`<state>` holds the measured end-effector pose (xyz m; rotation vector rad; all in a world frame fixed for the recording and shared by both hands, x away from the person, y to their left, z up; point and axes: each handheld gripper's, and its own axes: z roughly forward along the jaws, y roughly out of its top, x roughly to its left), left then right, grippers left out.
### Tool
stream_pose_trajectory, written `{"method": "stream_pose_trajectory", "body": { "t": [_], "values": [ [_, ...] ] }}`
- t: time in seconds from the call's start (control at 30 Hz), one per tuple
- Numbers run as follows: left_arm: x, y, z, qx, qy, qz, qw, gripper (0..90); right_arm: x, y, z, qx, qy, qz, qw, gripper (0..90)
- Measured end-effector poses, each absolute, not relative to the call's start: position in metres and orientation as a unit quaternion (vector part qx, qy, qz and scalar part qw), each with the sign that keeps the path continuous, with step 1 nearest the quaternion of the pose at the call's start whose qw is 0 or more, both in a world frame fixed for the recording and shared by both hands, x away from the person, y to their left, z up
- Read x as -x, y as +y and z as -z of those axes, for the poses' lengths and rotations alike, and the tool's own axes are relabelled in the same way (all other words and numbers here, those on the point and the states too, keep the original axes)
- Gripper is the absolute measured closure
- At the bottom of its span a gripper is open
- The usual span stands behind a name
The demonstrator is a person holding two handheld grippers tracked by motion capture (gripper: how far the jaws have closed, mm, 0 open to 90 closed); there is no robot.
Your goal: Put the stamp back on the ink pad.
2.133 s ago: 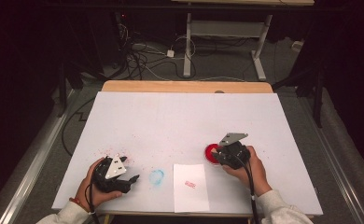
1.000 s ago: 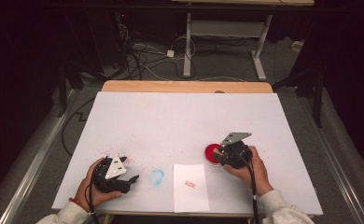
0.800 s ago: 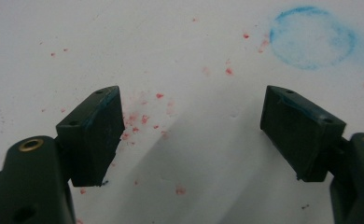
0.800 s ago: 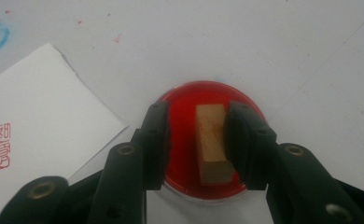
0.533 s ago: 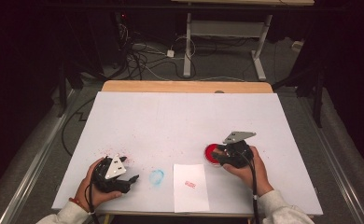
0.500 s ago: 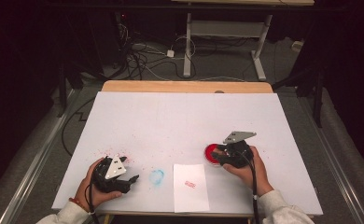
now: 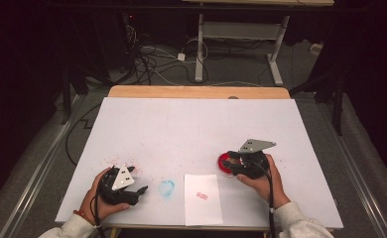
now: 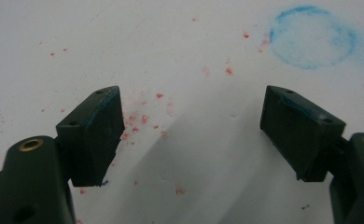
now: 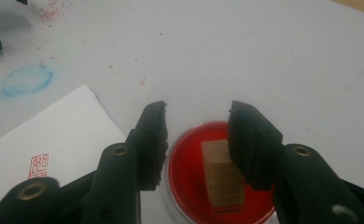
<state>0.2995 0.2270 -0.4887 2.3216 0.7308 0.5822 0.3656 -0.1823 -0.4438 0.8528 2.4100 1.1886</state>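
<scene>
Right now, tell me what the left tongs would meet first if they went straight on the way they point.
Probably the blue ring-shaped smudge on the white table cover; past the open left tongs lie just red specks before it, though depth is unclear.

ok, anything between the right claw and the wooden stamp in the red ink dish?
Nothing visible. The right claw is open around the wooden stamp, which stands in the red ink dish; one jaw is against its side, the other stands clear.
</scene>
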Motion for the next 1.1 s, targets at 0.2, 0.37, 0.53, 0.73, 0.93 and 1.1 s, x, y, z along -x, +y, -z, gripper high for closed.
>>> {"method": "stream_pose_trajectory", "body": {
  "t": [0.2,0.37,0.53,0.73,0.93,1.1],
  "values": [
    [-0.299,0.227,0.489,-0.88,0.278,-0.222,0.314,20.8,-0.364,-0.183,0.441,-0.295,0.837,-0.43,0.166,58.7],
    [-0.3,0.227,0.488,-0.879,0.282,-0.223,0.313,22.3,-0.367,-0.187,0.444,-0.307,0.838,-0.426,0.146,76.6],
    [-0.299,0.227,0.488,-0.88,0.281,-0.224,0.312,22.3,-0.37,-0.187,0.452,-0.326,0.845,-0.4,0.14,77.0],
    [-0.3,0.227,0.489,-0.88,0.282,-0.224,0.311,22.3,-0.374,-0.191,0.454,-0.338,0.836,-0.417,0.112,72.3],
    [-0.3,0.226,0.489,-0.879,0.282,-0.224,0.311,22.9,-0.371,-0.191,0.452,-0.334,0.832,-0.425,0.123,77.2],
    [-0.3,0.226,0.489,-0.88,0.282,-0.223,0.311,23.3,-0.37,-0.189,0.451,-0.333,0.825,-0.441,0.117,63.6]
  ]
}}
